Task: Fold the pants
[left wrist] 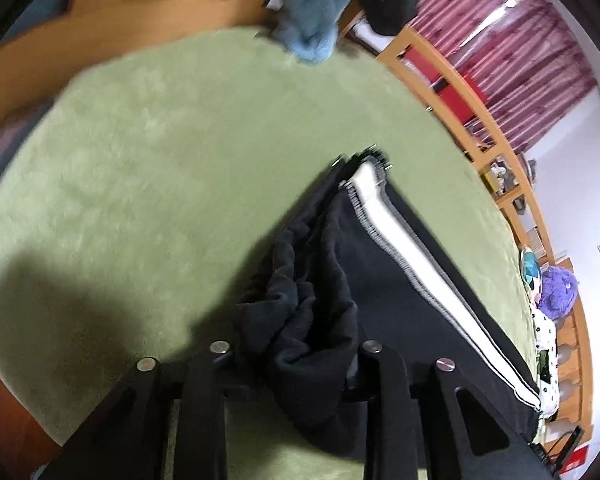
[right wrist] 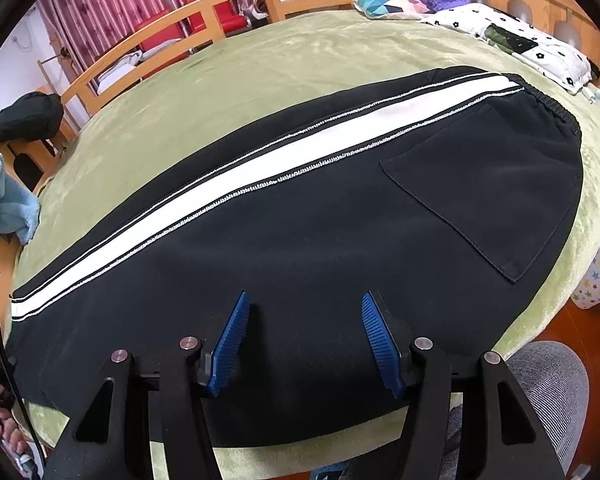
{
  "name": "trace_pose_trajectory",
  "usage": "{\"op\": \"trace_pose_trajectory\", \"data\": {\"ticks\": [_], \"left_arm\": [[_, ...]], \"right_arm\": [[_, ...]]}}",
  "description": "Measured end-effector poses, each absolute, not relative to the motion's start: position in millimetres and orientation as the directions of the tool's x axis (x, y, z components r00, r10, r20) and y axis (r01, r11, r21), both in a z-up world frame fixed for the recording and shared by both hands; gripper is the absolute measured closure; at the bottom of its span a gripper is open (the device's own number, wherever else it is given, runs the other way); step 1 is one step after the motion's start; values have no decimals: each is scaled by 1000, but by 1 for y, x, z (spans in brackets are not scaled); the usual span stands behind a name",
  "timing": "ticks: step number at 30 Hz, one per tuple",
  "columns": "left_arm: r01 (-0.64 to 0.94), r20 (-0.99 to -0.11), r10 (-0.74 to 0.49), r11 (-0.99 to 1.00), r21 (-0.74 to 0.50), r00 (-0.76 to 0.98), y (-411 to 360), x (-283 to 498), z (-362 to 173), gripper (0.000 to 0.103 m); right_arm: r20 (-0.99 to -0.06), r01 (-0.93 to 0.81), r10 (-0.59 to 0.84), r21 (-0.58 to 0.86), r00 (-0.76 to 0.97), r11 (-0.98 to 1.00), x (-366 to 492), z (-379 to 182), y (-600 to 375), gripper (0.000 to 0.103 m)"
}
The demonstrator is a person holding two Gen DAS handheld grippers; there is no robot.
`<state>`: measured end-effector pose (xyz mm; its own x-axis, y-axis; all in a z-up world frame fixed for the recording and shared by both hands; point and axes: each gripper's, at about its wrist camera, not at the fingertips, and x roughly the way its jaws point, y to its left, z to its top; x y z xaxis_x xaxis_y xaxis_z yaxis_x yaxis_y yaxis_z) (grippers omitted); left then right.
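Now the black fleece pants with a white side stripe lie across the middle of the green bed, the left gripper pinching bunched fabric, the right gripper spread above them, so lift evenly to keep edges aligned.

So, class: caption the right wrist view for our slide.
Open right gripper poised over black pants with white side stripe on green blanket.

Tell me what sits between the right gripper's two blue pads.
In the right wrist view, only the black pants lie between the open right gripper pads; nothing is pinched.
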<state>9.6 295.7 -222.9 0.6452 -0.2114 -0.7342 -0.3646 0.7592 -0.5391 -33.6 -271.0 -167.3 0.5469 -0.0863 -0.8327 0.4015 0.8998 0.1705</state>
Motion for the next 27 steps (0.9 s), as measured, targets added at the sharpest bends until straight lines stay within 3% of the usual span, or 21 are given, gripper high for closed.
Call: {"op": "trace_pose_trajectory", "data": {"ticks": [3, 9, 13, 27], "left_arm": [[-366, -711, -240, 725, -584, 661, 301, 11, -231, 69], [-365, -710, -213, 739, -566, 671, 296, 16, -234, 68], [-335, -670, -251, 713, -616, 699, 302, 11, -233, 83], [-297, -639, -240, 731, -614, 731, 295, 11, -197, 84]], "right_arm": [[-834, 401, -85, 170, 545, 900, -34, -168, -271, 44], [-837, 404, -93, 159, 539, 901, -31, -168, -267, 44], [-840, 397, -88, 159, 535, 904, -28, -169, -262, 44], [-842, 356, -66, 154, 536, 922, -24, -171, -261, 44]]}}
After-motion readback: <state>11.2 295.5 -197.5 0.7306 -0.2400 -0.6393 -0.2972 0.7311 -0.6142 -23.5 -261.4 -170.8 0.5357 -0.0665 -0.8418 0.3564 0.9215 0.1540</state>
